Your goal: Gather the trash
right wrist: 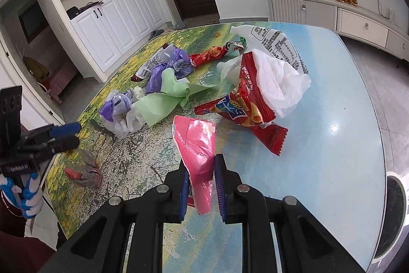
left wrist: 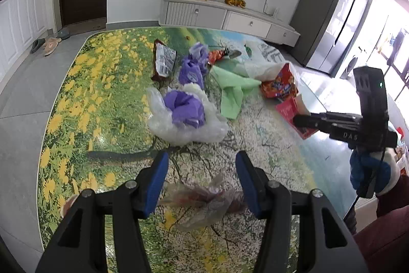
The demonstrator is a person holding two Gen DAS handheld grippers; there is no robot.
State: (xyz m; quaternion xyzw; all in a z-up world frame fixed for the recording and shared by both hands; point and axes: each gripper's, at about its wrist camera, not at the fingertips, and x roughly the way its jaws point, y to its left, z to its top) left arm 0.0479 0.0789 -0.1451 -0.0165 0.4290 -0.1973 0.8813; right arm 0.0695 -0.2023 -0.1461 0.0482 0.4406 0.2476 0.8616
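Right gripper (right wrist: 200, 186) clamped on a pink wrapper (right wrist: 196, 145) lifted just over the near part of the table (right wrist: 332, 145), left gripper (left wrist: 202, 170) spread wide above a crumpled clear bag (left wrist: 202, 201) lying on the table, other trash piled beyond.

Your left gripper (left wrist: 202, 186) hovers low with its blue-padded fingers (left wrist: 159, 181) spread wide, nothing pinched between them. Your right gripper (right wrist: 200, 186) has its jaws drawn in close, clamped on a pink wrapper (right wrist: 196, 145). You grasp each handle in a blue-and-white gloved hand (left wrist: 368, 170), the right gripper reaching forward.
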